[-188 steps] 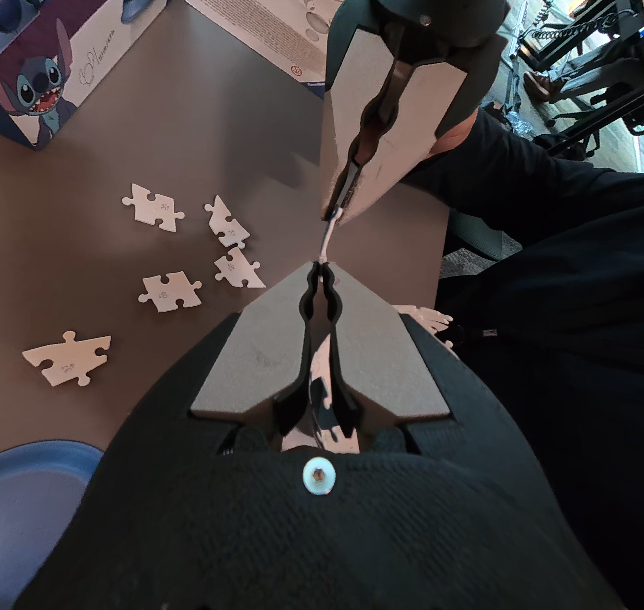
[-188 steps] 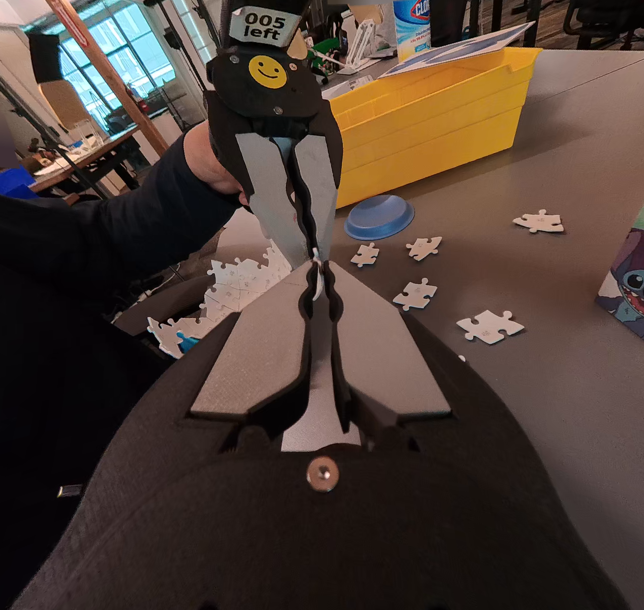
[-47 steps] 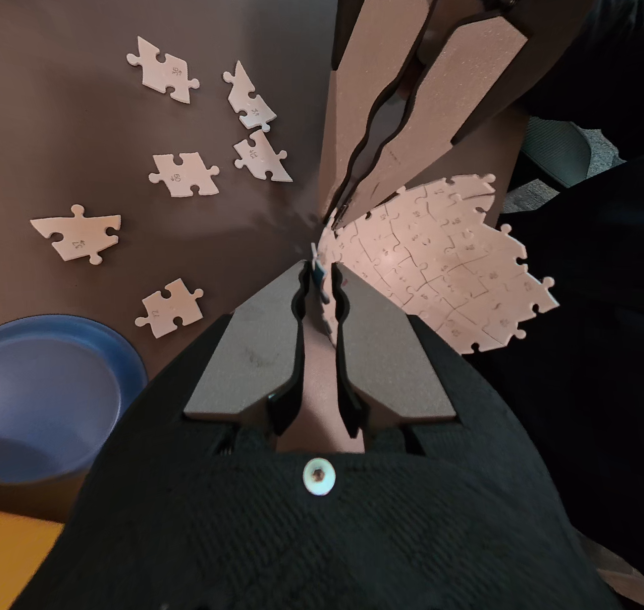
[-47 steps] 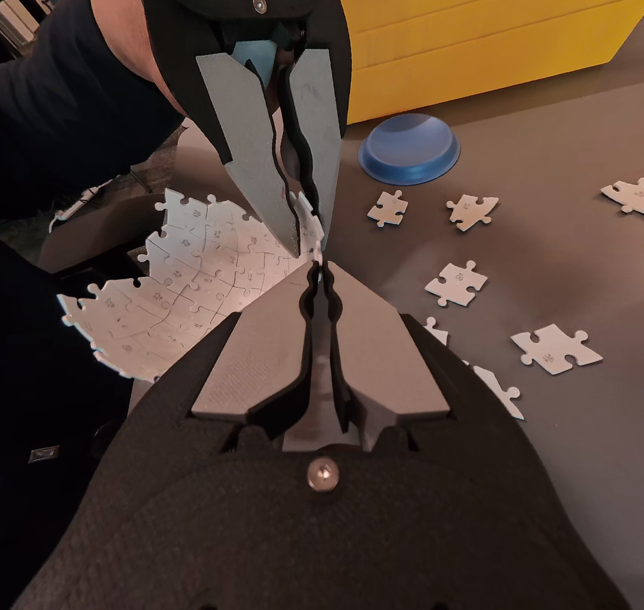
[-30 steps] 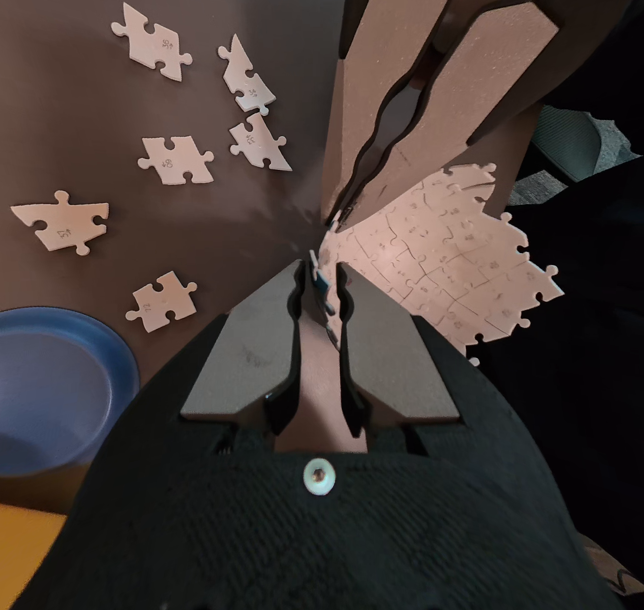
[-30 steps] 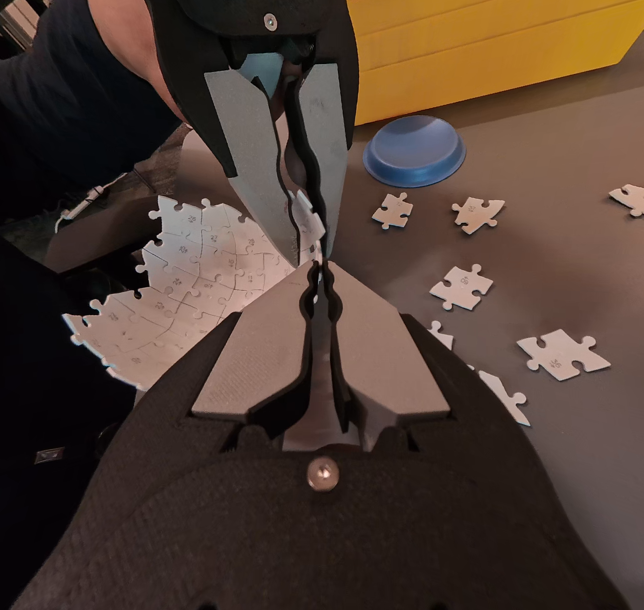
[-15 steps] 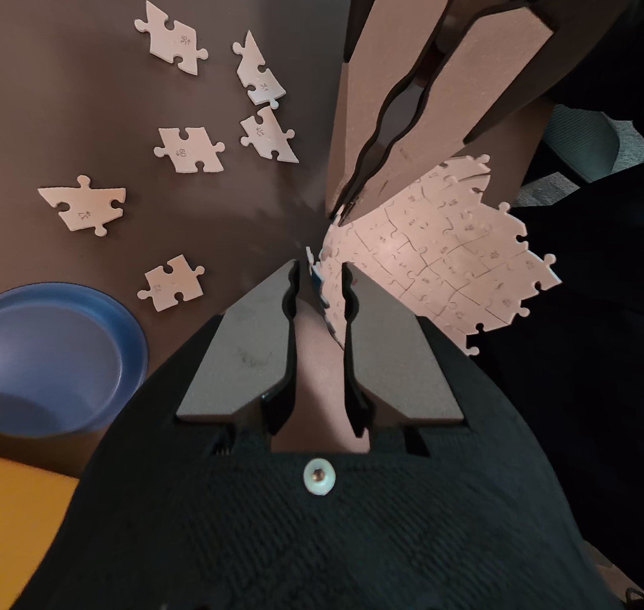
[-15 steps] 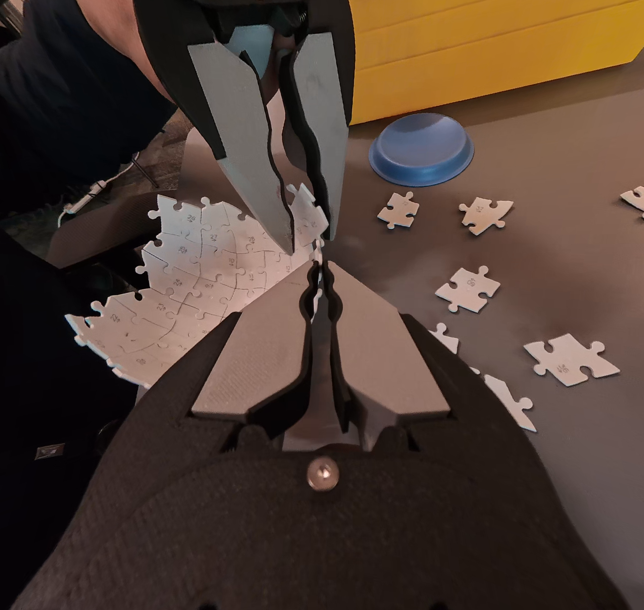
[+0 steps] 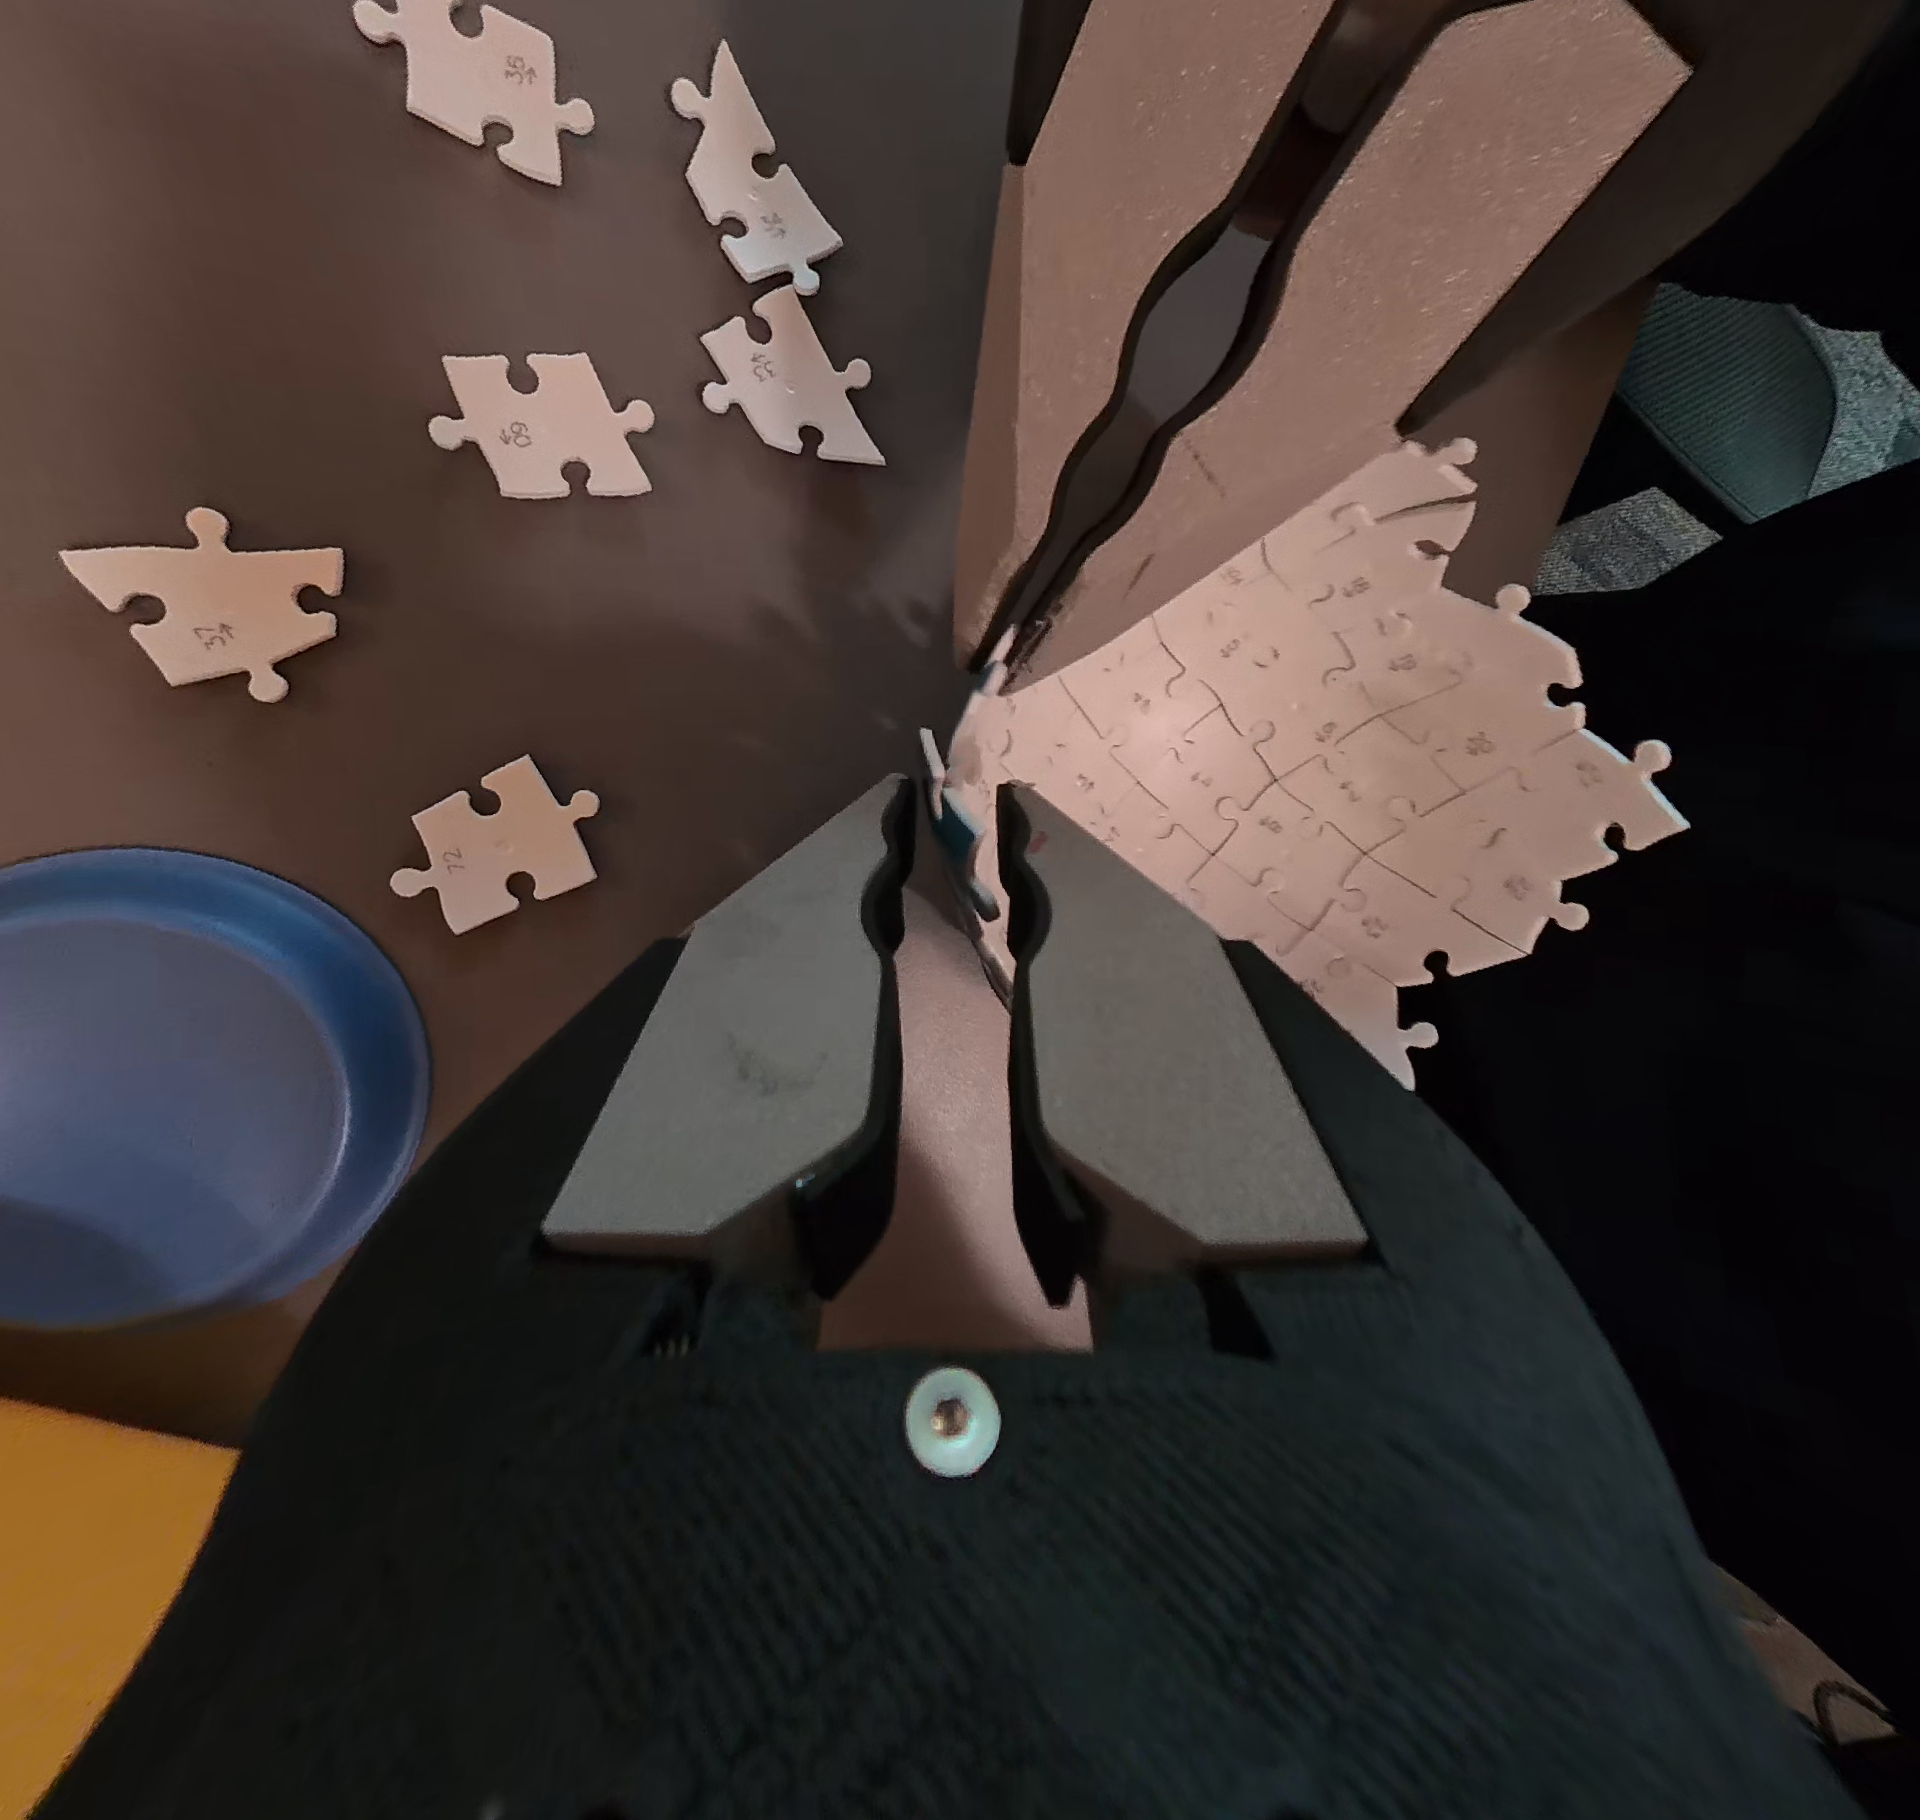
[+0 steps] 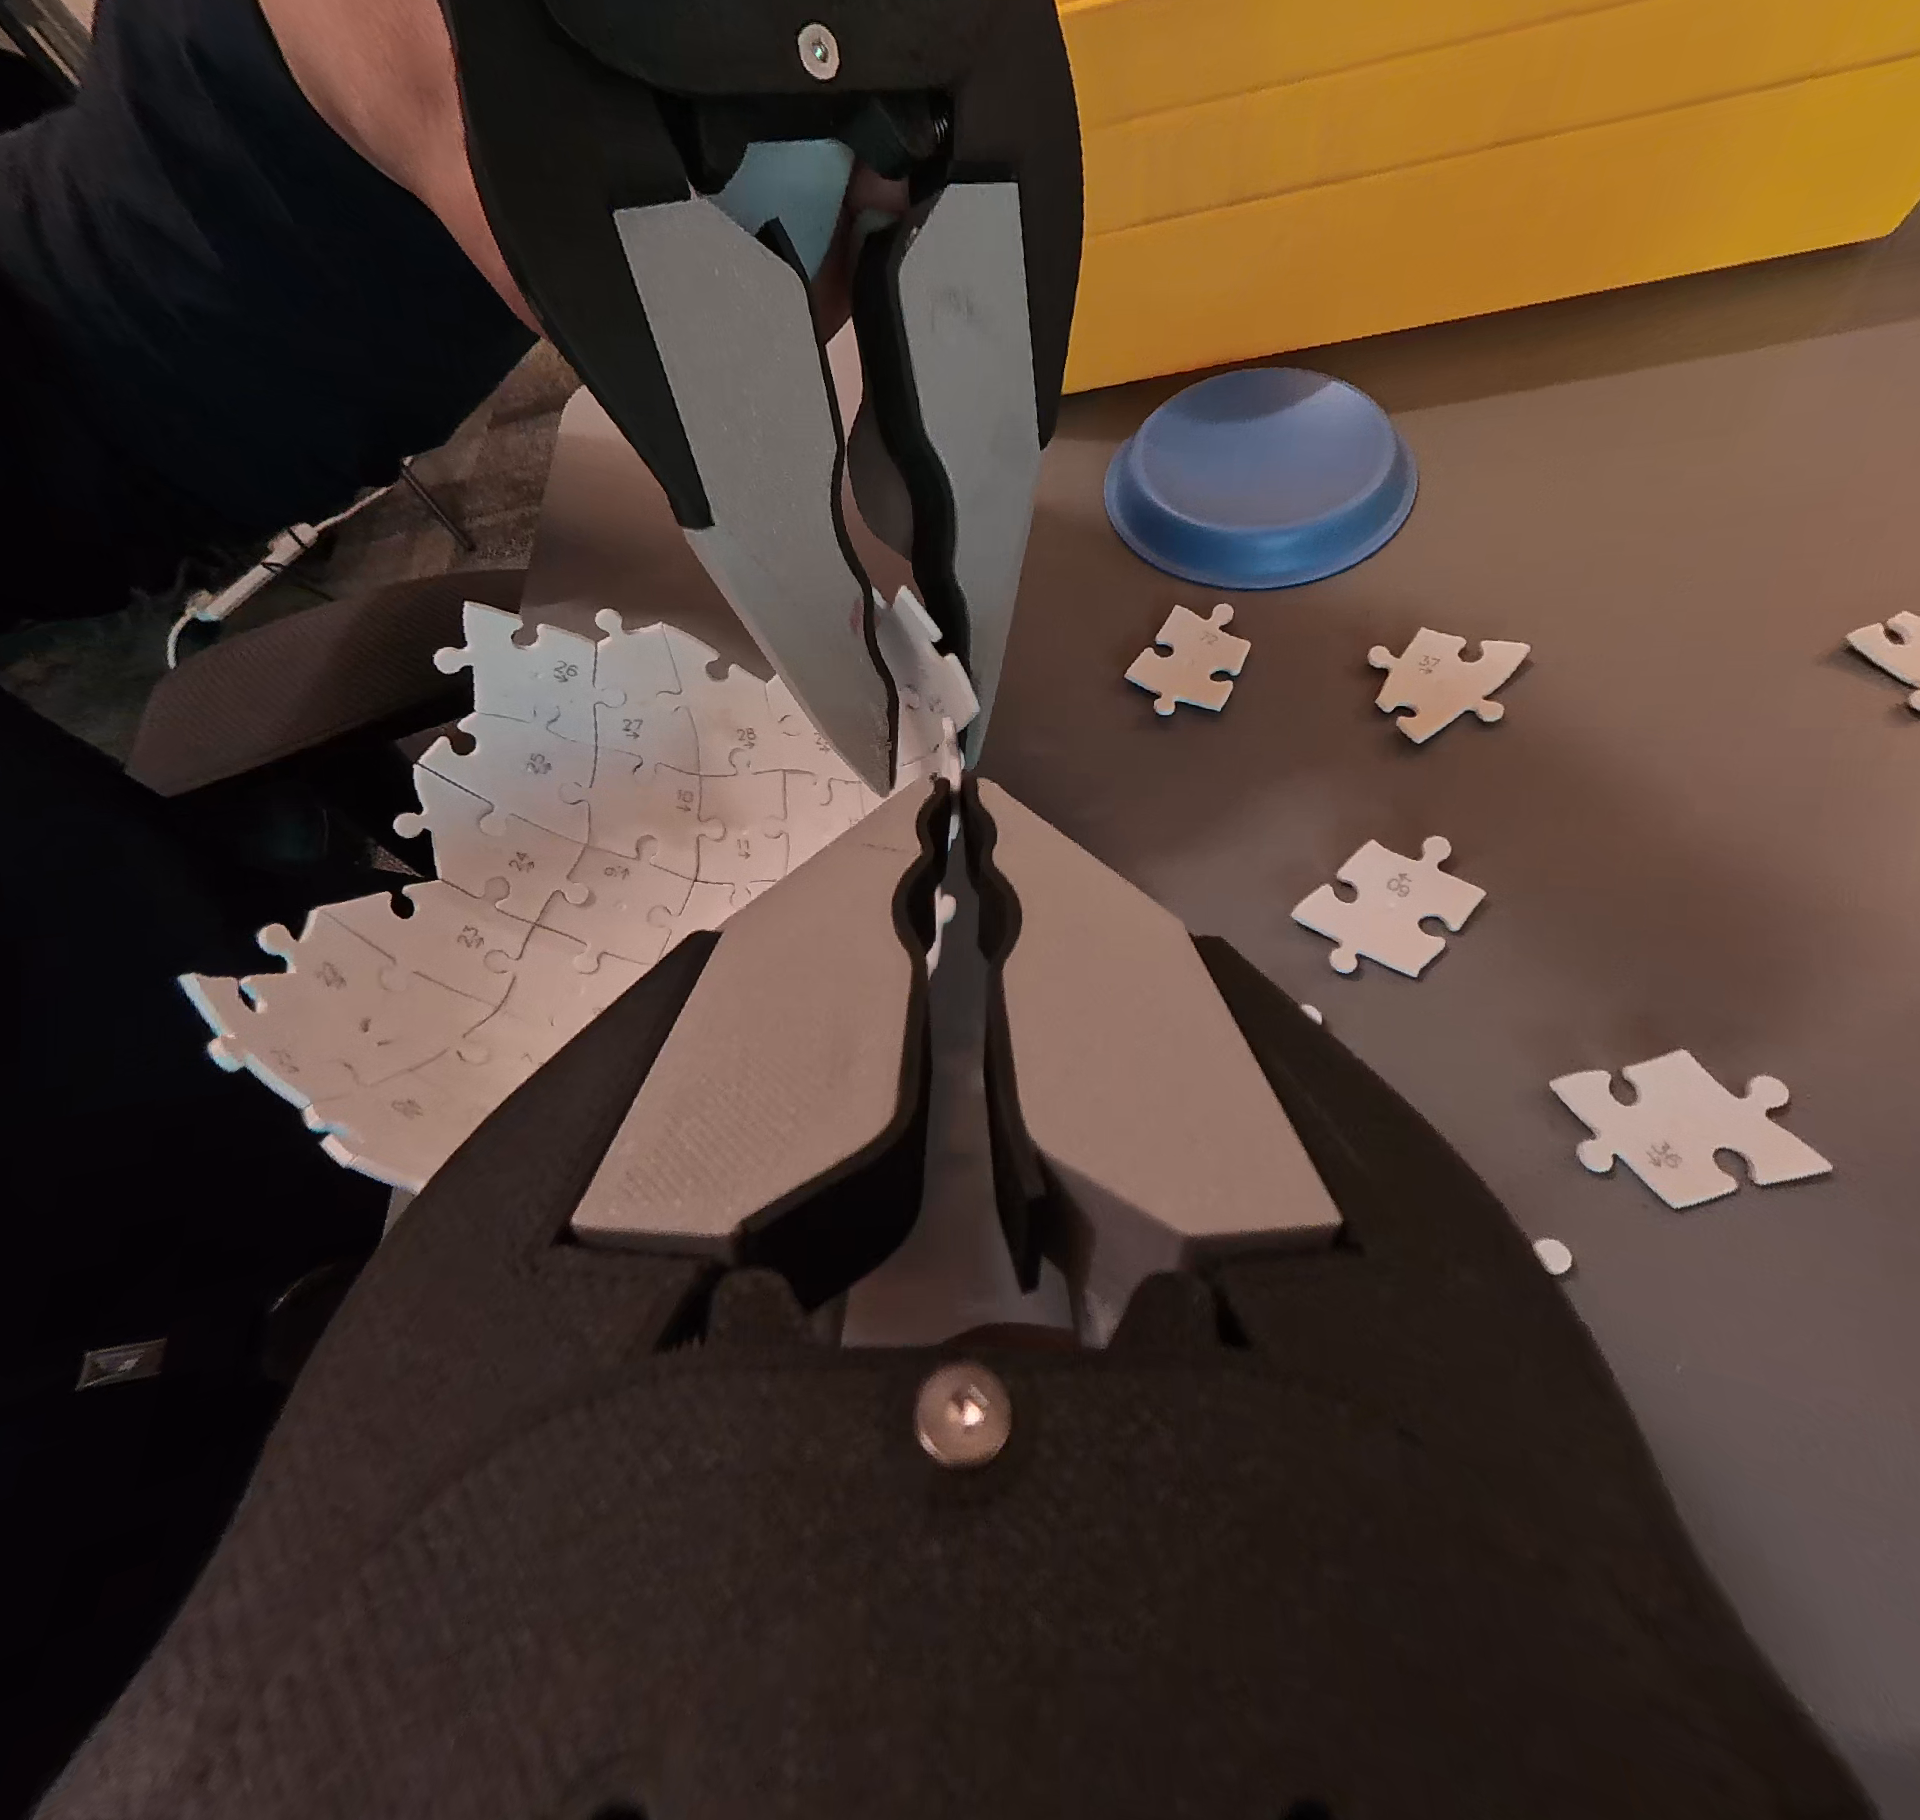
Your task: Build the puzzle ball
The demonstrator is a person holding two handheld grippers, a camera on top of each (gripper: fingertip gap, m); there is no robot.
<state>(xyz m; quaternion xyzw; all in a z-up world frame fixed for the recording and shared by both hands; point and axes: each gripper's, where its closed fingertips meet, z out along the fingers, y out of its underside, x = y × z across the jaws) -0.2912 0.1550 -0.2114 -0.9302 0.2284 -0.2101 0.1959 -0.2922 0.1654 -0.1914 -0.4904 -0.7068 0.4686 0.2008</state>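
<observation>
The curved puzzle shell [image 10: 582, 866], at left center in the right wrist view, hangs off the table [image 10: 1558, 835] edge, pinched at its rim only by the right gripper [image 10: 956, 796], whose fingers are clamped together on it. It could sag or pop apart if that grip slips. The left gripper [image 9: 951, 804] points down from the top, fingers slightly apart around the rim. 6 loose pieces [image 9: 540, 425] lie upper left in the left wrist view.

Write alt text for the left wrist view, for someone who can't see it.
The left tongs sit open around the edge of a curved assembled puzzle shell, while the right tongs pinch its rim. Six loose white pieces and a blue dish lie on the dark table.
</observation>
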